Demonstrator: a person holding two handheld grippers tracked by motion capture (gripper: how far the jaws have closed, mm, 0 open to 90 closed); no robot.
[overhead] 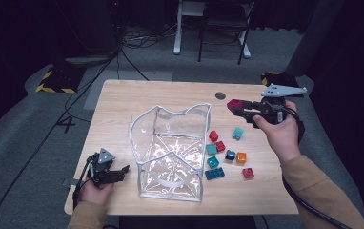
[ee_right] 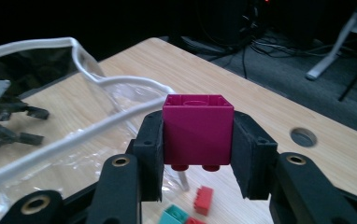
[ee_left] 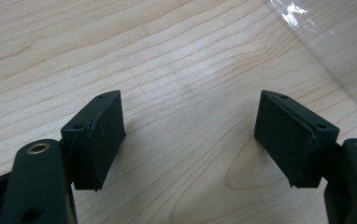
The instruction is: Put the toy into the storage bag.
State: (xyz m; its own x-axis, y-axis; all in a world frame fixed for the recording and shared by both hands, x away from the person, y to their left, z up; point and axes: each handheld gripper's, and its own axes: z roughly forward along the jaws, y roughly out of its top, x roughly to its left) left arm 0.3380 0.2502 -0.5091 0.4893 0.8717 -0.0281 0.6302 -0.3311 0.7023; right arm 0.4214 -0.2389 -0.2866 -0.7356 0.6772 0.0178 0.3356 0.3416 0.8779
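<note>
Right tongs clamped on magenta brick, held above desk beside clear bag's white rim. Left tongs apart, empty, near desk's front-left edge.

table: light wood | on it: clear bag, about nine small bricks

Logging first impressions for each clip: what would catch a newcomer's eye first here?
Probably the magenta brick, clamped upside down in the right gripper and held above the table's far right side. Next comes the clear bag with white trim, standing open mid-table, with small coloured bricks scattered to its right. The left gripper sits open and empty at the near left edge.
</note>
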